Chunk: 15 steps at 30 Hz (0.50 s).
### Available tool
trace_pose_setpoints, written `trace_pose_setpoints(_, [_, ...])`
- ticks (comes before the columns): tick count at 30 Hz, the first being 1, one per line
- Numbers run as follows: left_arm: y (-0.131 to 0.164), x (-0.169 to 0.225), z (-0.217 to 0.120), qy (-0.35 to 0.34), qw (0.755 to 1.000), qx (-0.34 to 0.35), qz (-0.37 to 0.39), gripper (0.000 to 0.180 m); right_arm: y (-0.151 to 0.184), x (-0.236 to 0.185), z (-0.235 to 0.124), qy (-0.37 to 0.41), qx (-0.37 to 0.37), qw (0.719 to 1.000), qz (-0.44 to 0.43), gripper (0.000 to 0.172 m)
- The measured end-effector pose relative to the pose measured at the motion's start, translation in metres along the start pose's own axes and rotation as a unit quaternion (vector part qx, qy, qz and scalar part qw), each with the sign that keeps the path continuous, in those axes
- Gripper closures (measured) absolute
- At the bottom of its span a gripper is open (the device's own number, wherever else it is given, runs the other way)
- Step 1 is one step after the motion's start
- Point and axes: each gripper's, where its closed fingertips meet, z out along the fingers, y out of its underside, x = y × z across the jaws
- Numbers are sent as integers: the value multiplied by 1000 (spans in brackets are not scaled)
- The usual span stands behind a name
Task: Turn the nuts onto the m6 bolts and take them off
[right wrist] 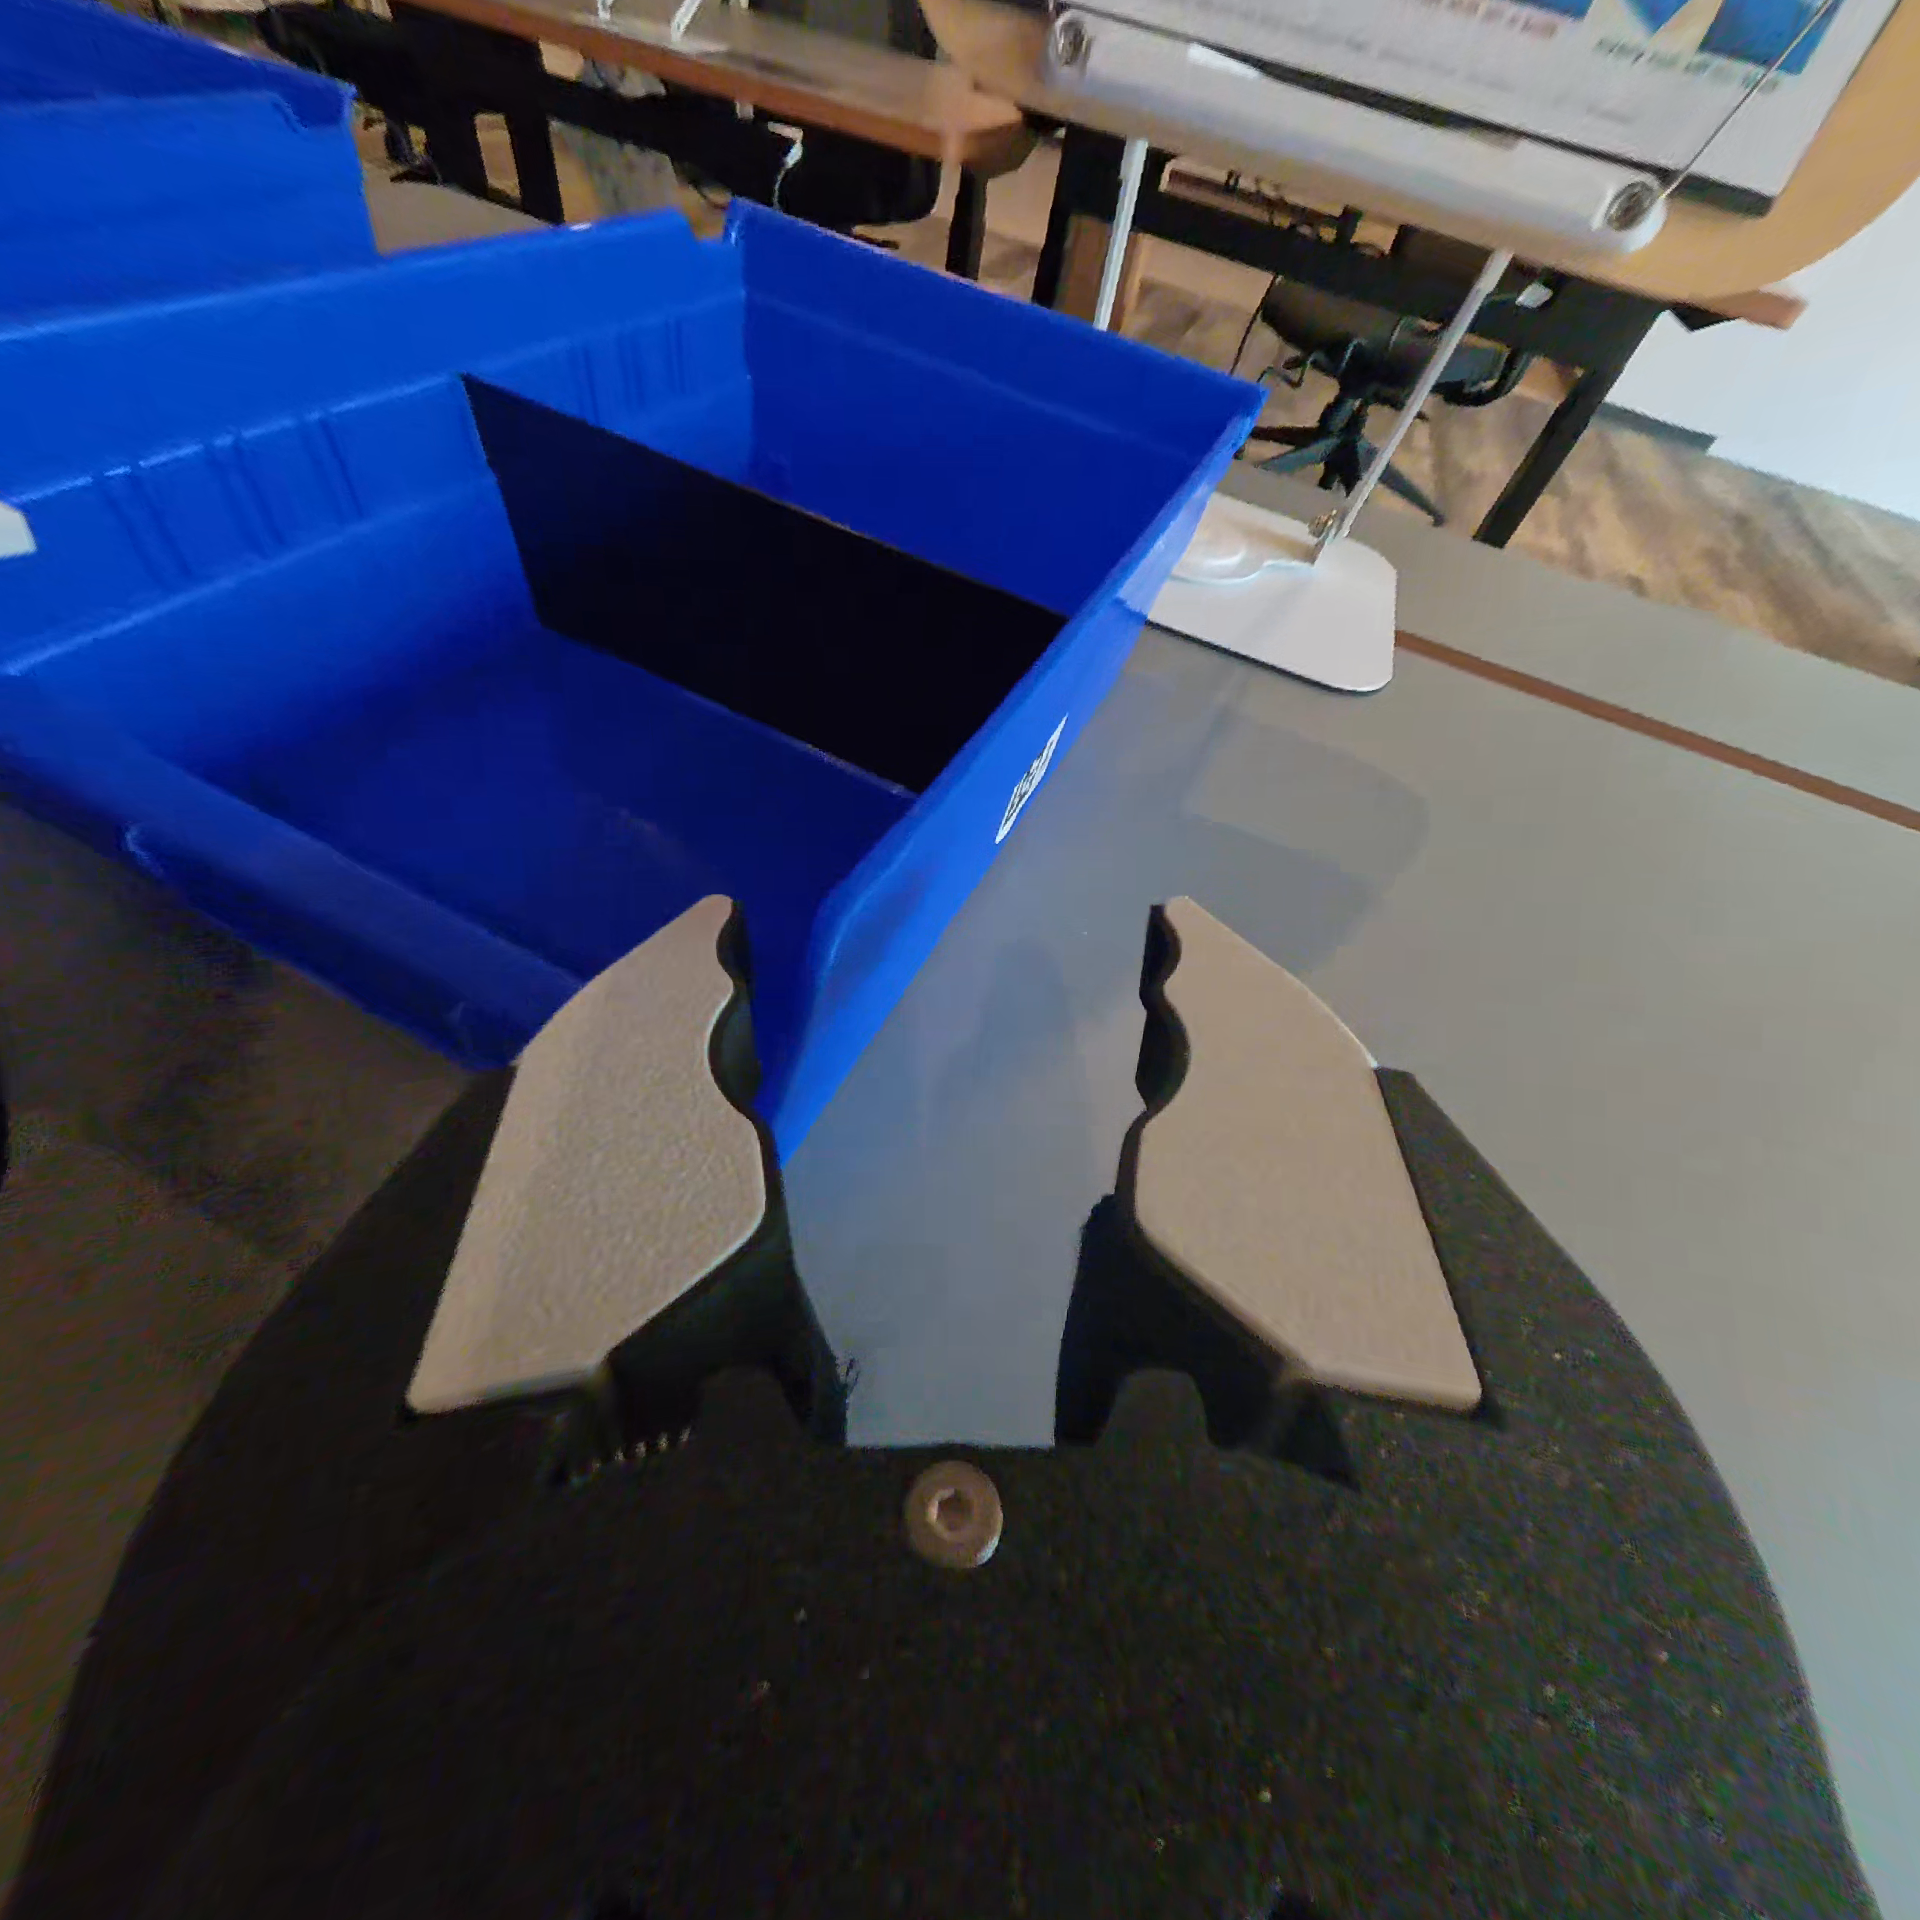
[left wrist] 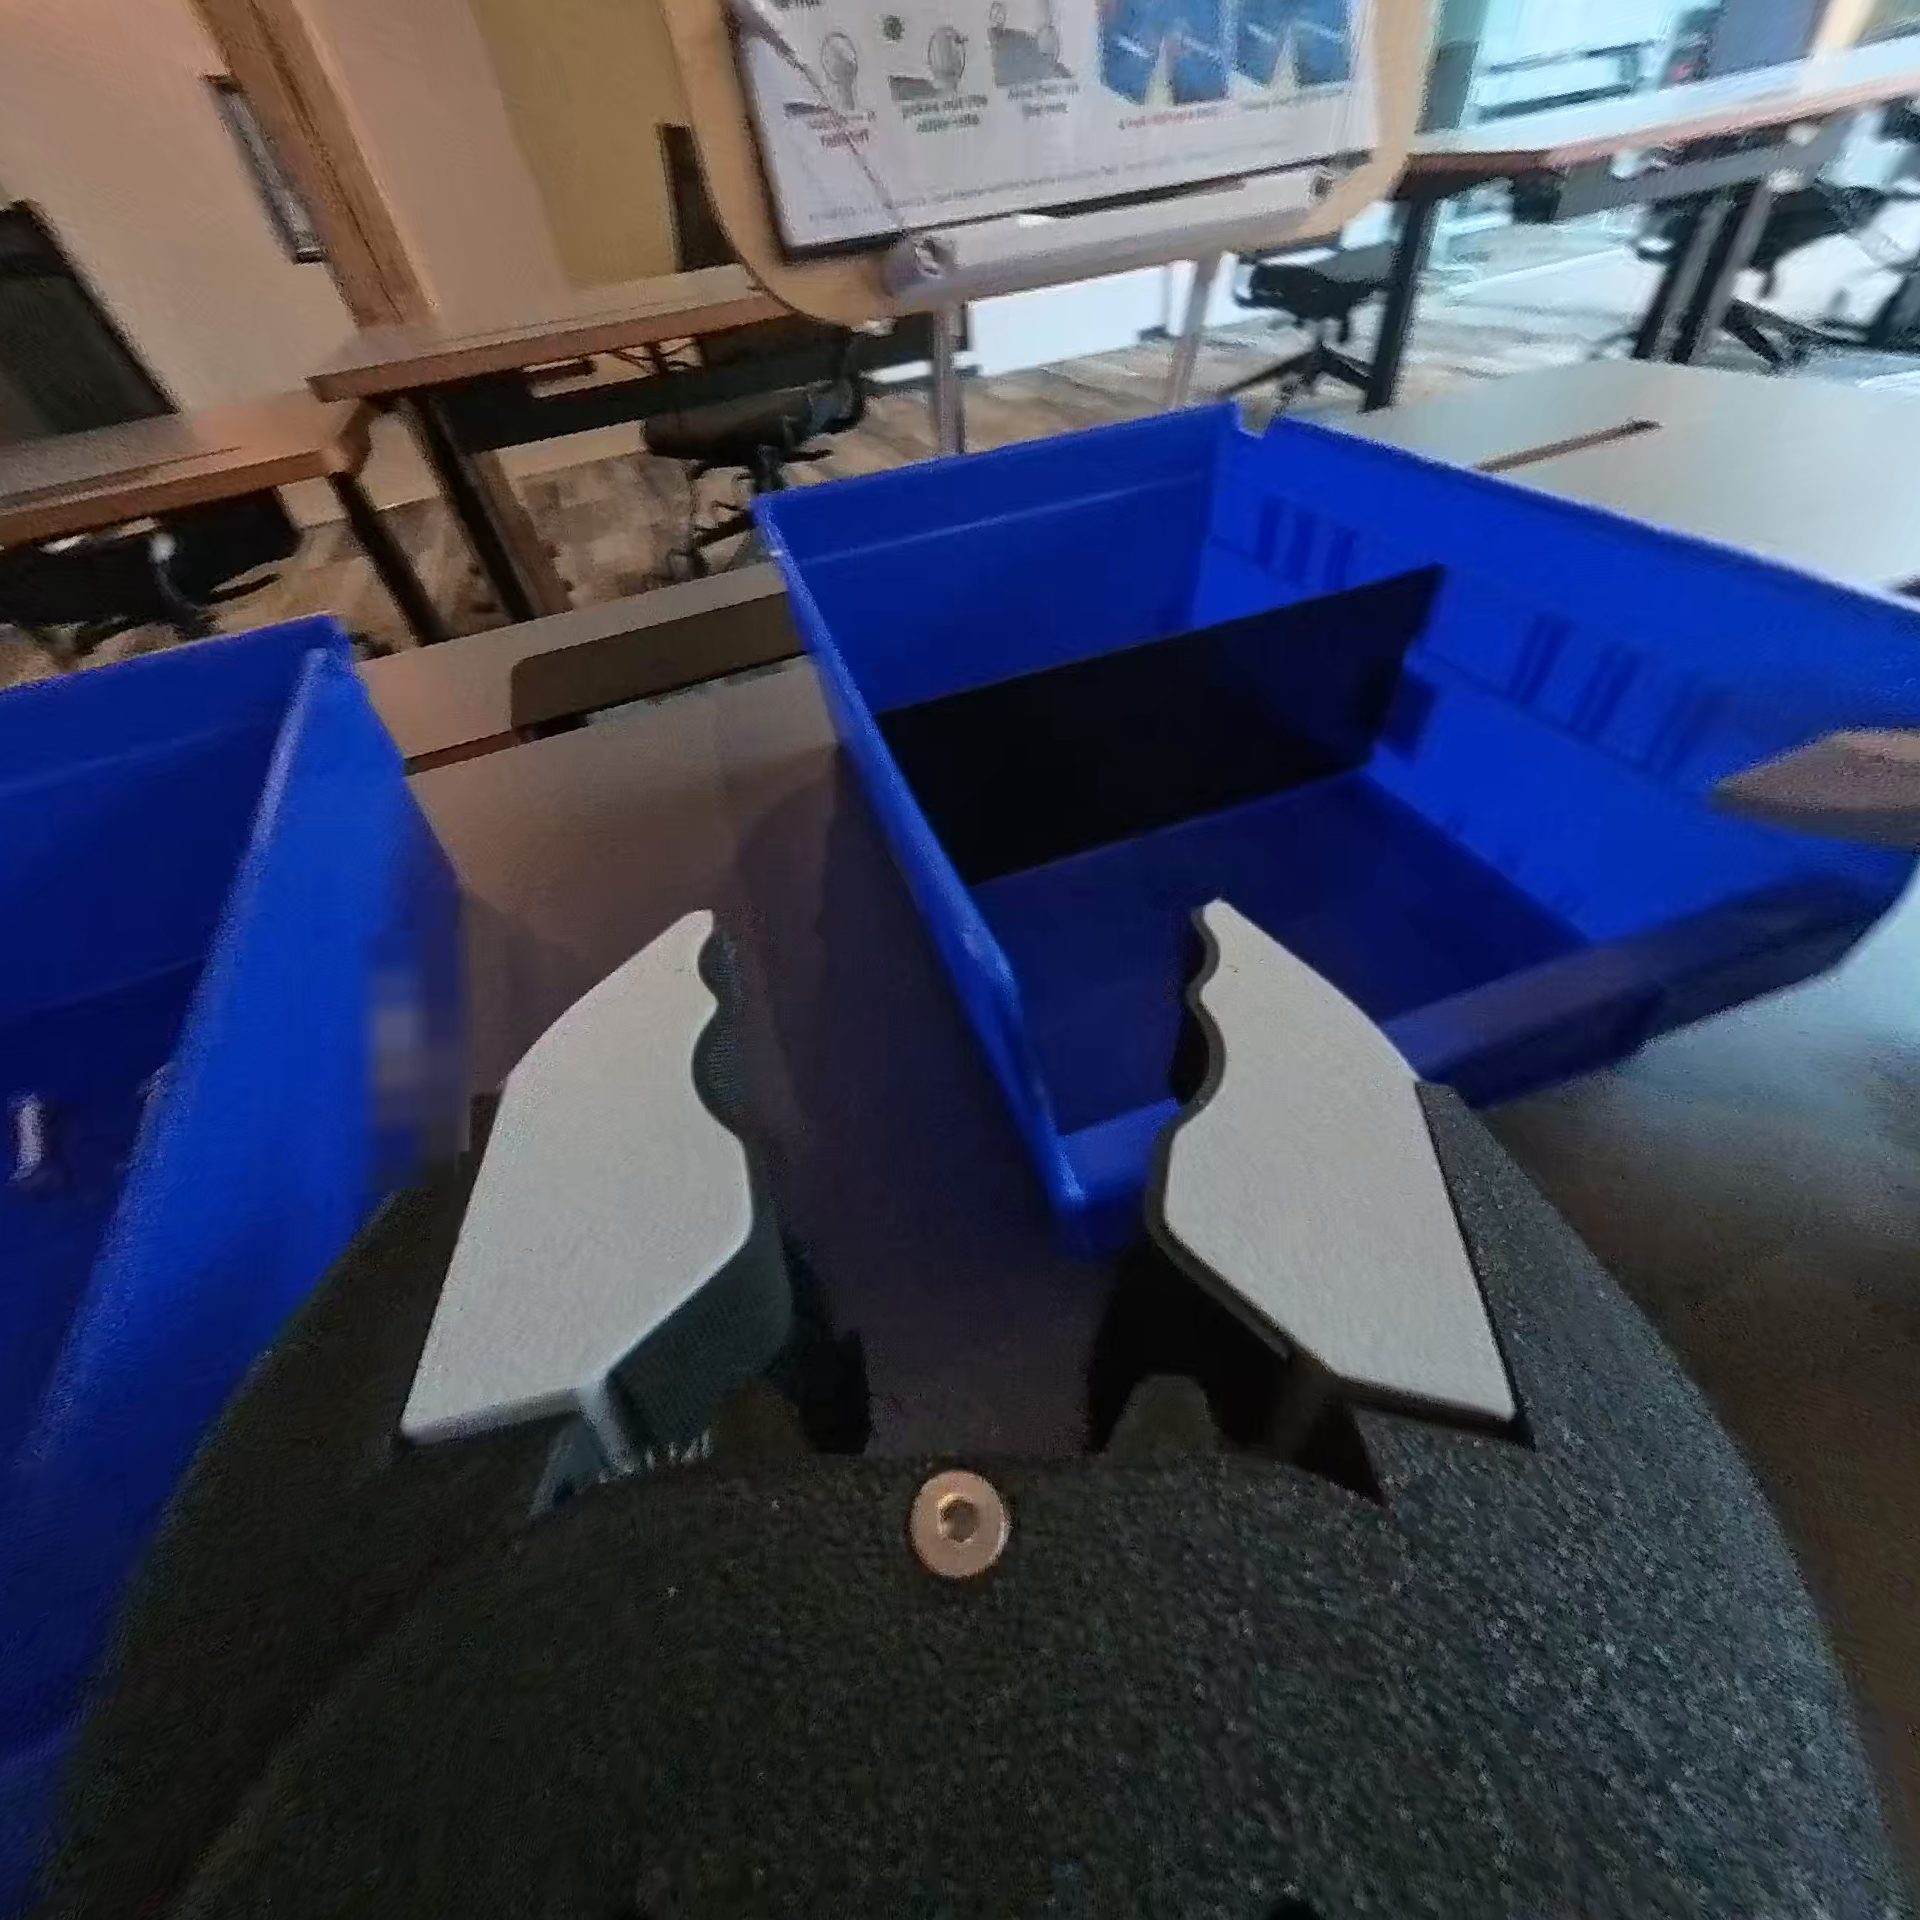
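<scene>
Blue plastic fills most of what we see: a bin [left wrist: 1143, 582] stands on the grey surface [right wrist: 1558, 935], split by a black divider [left wrist: 1164, 717] into a far and a near compartment. We can make out no nuts or bolts in the parts of it that show; its near compartment shows only bare blue floor. A white sticker [right wrist: 1034, 784] sits on the bin's outer right wall.

We see the left gripper [left wrist: 956, 914] with its jaws wide apart and nothing between the pads, straddling the bin's left wall near its front corner, one finger [left wrist: 623, 1143] over the surface and the other over the near compartment. The right gripper [right wrist: 940, 909] is likewise spread and bare, straddling the bin's right wall near its front corner.

A second blue bin [left wrist: 156, 935] stands to the left, apart from the first; pale shapes inside it are too blurred to name. Behind, a sign on a white stand [right wrist: 1299, 613] rests on the surface, with desks and office chairs [left wrist: 748, 426] farther off.
</scene>
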Motion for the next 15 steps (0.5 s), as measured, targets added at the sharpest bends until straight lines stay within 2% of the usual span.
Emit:
trace_pose_setpoints(3, [13, 4, 7, 9, 999, -34, 23, 121, 2, -2, 6, -8, -13, 1000, 7, 101])
trace_pose_setpoints(5, [18, 3, 13, 7, 998, -54, 24, 146, 6, -3, 10, -13, -30, 999, 2, 105])
trace_pose_setpoints(7, [20, 7, 17, 15, 997, -67, 34, 165, 7, -8, 14, -25, -39, 999, -6, 123])
trace_pose_setpoints(8, [20, 10, 19, 17, 996, -73, 38, 166, 7, -12, 15, -32, -44, 998, -14, 144])
trace_pose_setpoints(9, [20, 10, 20, 10, 996, -77, 44, 167, 8, -11, 16, -19, -50, 998, -28, 150])
trace_pose_setpoints(12, [20, 11, 21, -16, 994, -89, 70, 168, 8, -1, 17, 39, -65, 991, -111, 155])
trace_pose_setpoints(15, [12, 21, 16, -22, 995, -71, 68, 169, 6, 7, 10, 51, -52, 990, -121, 158])
